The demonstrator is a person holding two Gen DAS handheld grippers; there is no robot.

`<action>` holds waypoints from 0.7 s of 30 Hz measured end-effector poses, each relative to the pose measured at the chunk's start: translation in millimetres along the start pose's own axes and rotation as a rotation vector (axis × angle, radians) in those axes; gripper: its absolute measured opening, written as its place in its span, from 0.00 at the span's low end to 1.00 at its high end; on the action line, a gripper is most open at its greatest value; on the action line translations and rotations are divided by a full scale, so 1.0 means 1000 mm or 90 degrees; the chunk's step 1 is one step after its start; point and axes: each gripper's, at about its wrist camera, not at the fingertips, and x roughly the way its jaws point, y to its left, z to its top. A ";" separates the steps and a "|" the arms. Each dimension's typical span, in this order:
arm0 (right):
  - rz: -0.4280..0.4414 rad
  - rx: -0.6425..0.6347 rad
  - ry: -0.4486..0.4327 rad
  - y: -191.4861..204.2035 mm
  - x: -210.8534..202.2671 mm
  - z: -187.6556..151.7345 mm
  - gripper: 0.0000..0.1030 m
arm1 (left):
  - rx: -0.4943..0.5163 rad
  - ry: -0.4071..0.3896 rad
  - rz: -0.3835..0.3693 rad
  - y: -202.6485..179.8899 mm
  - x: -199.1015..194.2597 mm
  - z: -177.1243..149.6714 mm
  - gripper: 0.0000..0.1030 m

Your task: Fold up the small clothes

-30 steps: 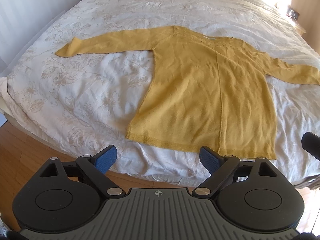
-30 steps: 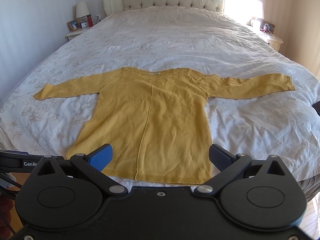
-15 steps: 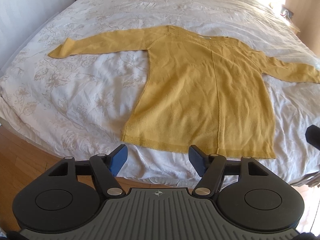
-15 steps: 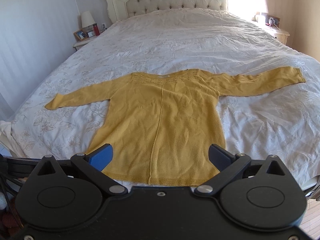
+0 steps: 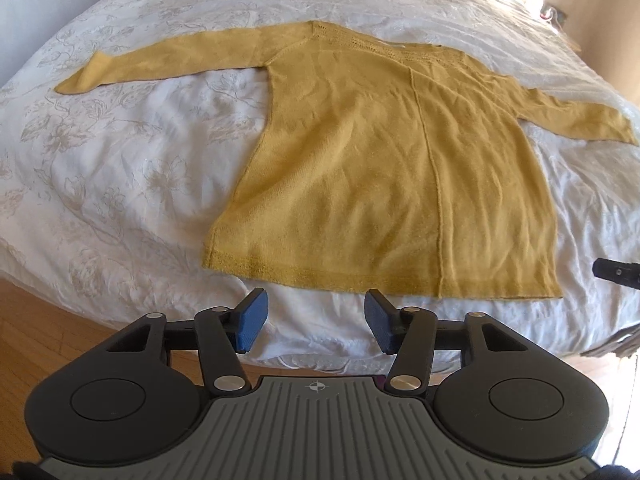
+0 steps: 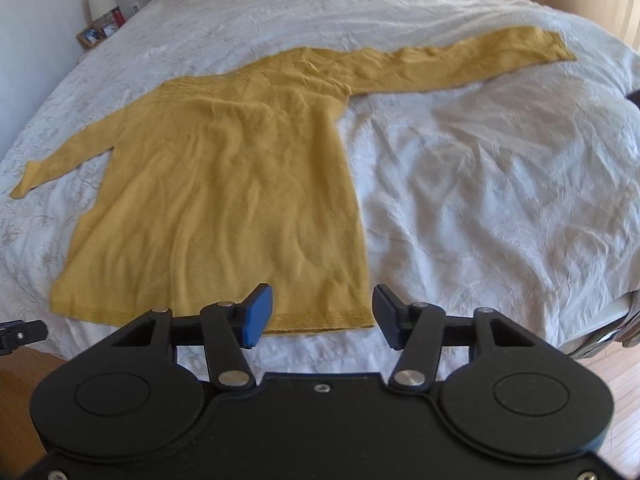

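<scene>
Sweater flat on bed, sleeves spread. Your left tongs closing, empty, hem at 12 o'clock. Right tongs closing, empty, over hem corner.

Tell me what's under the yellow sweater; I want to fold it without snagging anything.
The sweater lies flat on the white bedspread, which shows all around it. Whatever is beneath the fabric itself is covered, though no lump shows.

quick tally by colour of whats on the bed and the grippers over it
Yellow: 1, the sweater, spread flat
White: 1, the bedspread
Black with blue pads: 2, left gripper and right gripper, jaws closing, nothing between them
Total: 4
</scene>
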 end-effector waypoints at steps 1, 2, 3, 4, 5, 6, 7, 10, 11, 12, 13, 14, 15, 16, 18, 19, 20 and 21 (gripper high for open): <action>0.001 0.003 0.011 -0.005 0.011 0.000 0.56 | 0.010 -0.001 0.007 -0.002 0.004 0.001 0.51; 0.000 0.006 0.023 -0.008 0.021 0.001 0.56 | 0.017 -0.002 0.008 -0.002 0.008 0.003 0.51; 0.000 0.008 0.036 -0.012 0.032 0.002 0.56 | 0.023 0.001 0.007 -0.003 0.012 0.005 0.51; 0.003 0.011 0.047 -0.015 0.041 0.004 0.56 | 0.027 0.005 0.008 -0.003 0.017 0.008 0.51; 0.008 0.012 0.056 -0.016 0.049 0.005 0.56 | 0.029 0.007 0.011 -0.004 0.020 0.011 0.51; 0.013 0.012 0.062 -0.017 0.057 0.006 0.56 | 0.031 0.008 0.015 -0.004 0.024 0.014 0.51; 0.017 0.010 0.069 -0.018 0.064 0.008 0.56 | 0.033 0.010 0.018 -0.004 0.028 0.018 0.51; 0.029 0.015 0.093 -0.022 0.084 0.012 0.56 | 0.034 0.017 0.025 -0.005 0.038 0.030 0.51; 0.031 0.017 0.100 -0.022 0.088 0.013 0.56 | 0.032 0.020 0.027 -0.004 0.042 0.034 0.51; 0.034 0.019 0.105 -0.024 0.092 0.014 0.56 | 0.029 0.023 0.030 -0.004 0.045 0.037 0.51; 0.040 0.022 0.112 -0.026 0.097 0.016 0.56 | 0.026 0.026 0.033 -0.004 0.047 0.041 0.51; 0.047 0.026 0.117 -0.026 0.099 0.017 0.56 | 0.024 0.029 0.035 -0.003 0.050 0.044 0.51; 0.057 0.027 0.121 -0.026 0.100 0.018 0.55 | 0.020 0.030 0.038 -0.003 0.052 0.047 0.51; 0.067 0.025 0.127 -0.026 0.101 0.019 0.47 | 0.016 0.029 0.040 -0.003 0.054 0.051 0.51; 0.090 0.016 0.151 -0.023 0.102 0.020 0.14 | 0.006 0.027 0.044 -0.002 0.056 0.057 0.51; 0.101 0.015 0.165 -0.023 0.102 0.023 0.11 | 0.000 0.027 0.047 0.000 0.057 0.060 0.51; 0.107 0.008 0.171 -0.023 0.099 0.025 0.10 | -0.007 0.026 0.050 0.001 0.058 0.063 0.51; 0.110 -0.007 0.172 -0.021 0.092 0.027 0.10 | -0.014 0.026 0.054 0.002 0.059 0.067 0.51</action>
